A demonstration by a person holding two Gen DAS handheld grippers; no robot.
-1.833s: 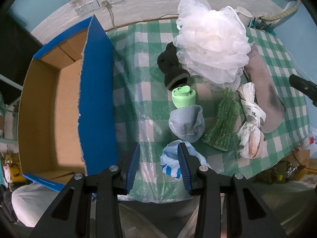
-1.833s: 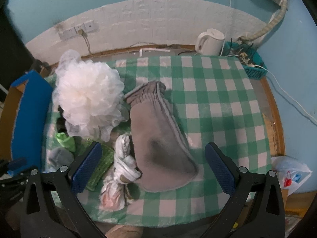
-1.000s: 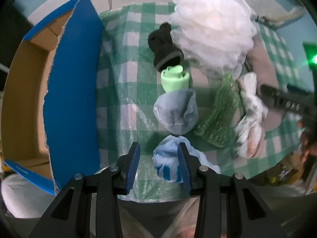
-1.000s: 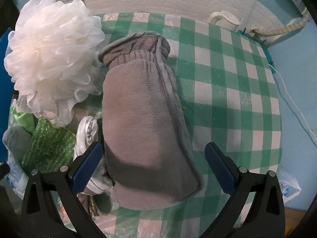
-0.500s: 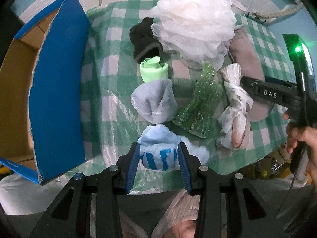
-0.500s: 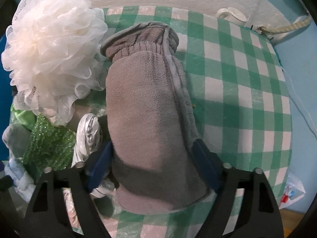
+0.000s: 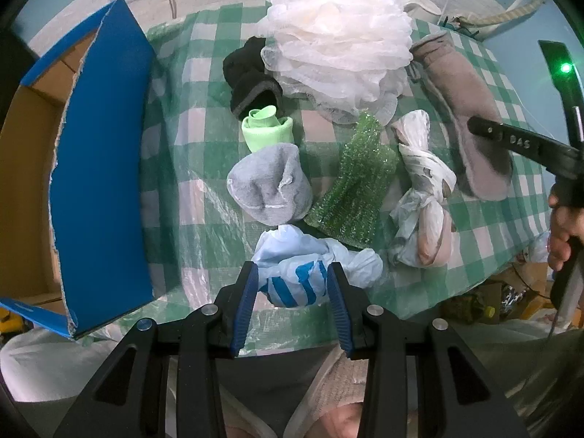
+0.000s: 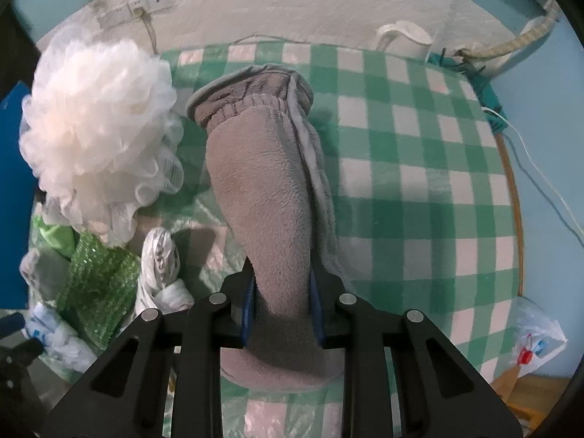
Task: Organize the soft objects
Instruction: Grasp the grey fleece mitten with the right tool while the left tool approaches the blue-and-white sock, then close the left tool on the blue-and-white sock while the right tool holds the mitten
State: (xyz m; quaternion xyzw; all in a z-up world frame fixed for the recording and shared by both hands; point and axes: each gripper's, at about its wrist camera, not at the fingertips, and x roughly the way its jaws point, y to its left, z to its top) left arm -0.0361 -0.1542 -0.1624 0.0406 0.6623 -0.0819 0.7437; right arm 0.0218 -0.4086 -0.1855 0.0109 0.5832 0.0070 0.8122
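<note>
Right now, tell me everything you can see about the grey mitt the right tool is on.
The grey mitt is a long fleecy glove with a gathered elastic cuff and pale edging down one side. It lies lengthwise on the green checked tablecloth, cuff toward the wall. The right tool has just been closing and now pinches its rounded end, bunching the fleece. The white mesh pouf sits beside its cuff.
</note>
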